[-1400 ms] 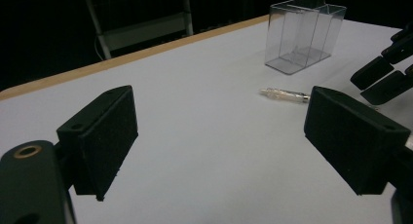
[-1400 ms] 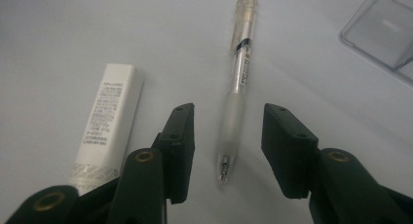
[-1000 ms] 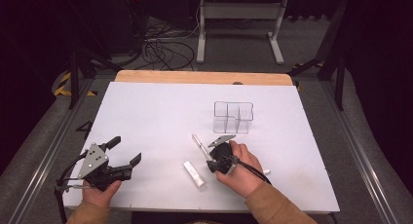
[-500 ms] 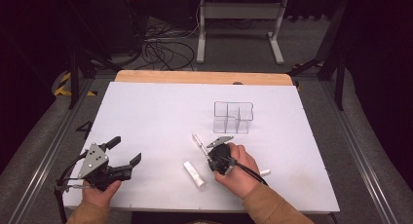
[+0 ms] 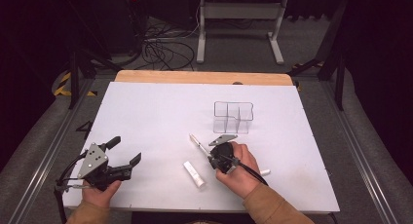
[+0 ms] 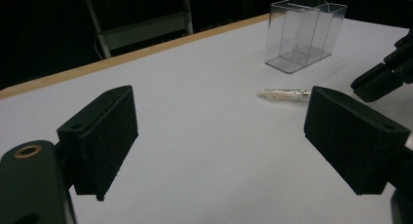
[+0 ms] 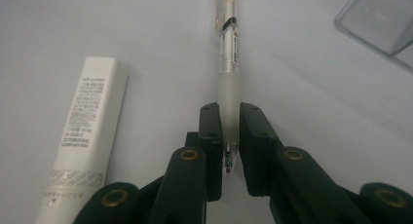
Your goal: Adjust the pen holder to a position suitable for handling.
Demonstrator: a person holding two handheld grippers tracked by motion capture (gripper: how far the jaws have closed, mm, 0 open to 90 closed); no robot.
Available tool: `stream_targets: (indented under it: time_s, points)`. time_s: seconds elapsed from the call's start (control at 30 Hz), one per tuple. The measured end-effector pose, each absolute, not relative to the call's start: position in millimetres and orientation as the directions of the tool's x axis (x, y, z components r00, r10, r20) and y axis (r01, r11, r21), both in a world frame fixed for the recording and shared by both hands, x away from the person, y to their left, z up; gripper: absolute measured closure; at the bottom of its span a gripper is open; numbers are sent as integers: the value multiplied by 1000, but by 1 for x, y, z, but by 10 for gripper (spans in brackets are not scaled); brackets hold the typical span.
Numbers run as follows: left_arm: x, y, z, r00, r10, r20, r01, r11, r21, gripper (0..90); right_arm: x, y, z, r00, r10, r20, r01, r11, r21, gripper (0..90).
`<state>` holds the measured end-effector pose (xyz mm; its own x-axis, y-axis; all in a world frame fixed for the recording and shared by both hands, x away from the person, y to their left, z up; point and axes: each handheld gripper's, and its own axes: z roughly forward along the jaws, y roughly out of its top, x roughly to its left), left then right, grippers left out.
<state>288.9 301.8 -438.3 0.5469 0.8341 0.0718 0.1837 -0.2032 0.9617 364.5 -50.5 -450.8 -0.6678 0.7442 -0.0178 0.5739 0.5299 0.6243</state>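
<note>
Tongs in the person's right hand (image 5: pixel 210 150) had just been closing and now clamped a clear pen (image 7: pixel 228 63) between their black pads, gripping it at the frosted lower barrel near the tip. In the right gripper view the pen ran straight away from the jaws, lying on the white tabletop (image 5: pixel 156 107), its clear cap end farthest off. In the high view the pen (image 5: pixel 197 141) lay slantwise near the middle of the tabletop, just ahead of the right hand (image 5: pixel 238 168).

A white tube with printed lettering (image 7: pixel 85 136) lay just beside the pen, on its left in the right gripper view, apart from it and not touched. From above the tube (image 5: pixel 193 174) sat near the person's edge, between the two hands.

A clear plastic organizer with compartments (image 5: pixel 233 118) stood upright beyond the pen, near it but apart.

Left tongs (image 5: pixel 127 152) rested at the near left of the tabletop, jaws spread wide with nothing between them; the left gripper view showed the pen (image 6: pixel 284 94) and the organizer (image 6: pixel 304 34) farther off.
</note>
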Motion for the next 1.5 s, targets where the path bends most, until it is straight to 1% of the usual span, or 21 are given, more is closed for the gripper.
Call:
stream_targets:
  time_s: [0.47,0.53,0.83,0.93,1.5]
  points:
    - [289,301,-438,547,834,76,182,-207,961,133,360,-61,-429,-688,725,1,533,505,679,813]
    - [289,302,-438,547,834,75,182,-205,962,133,358,-63,-421,-687,726,13,528,488,695,813]
    - [289,301,-438,547,834,76,182,-207,961,133,355,-74,-396,-703,711,11,500,482,719,813]
    - [289,301,-438,547,834,78,181,-209,961,133,355,-79,-389,-709,704,34,499,468,729,813]
    - [289,301,-438,546,834,77,183,-208,961,133,355,-88,-377,-726,686,39,483,468,740,813]
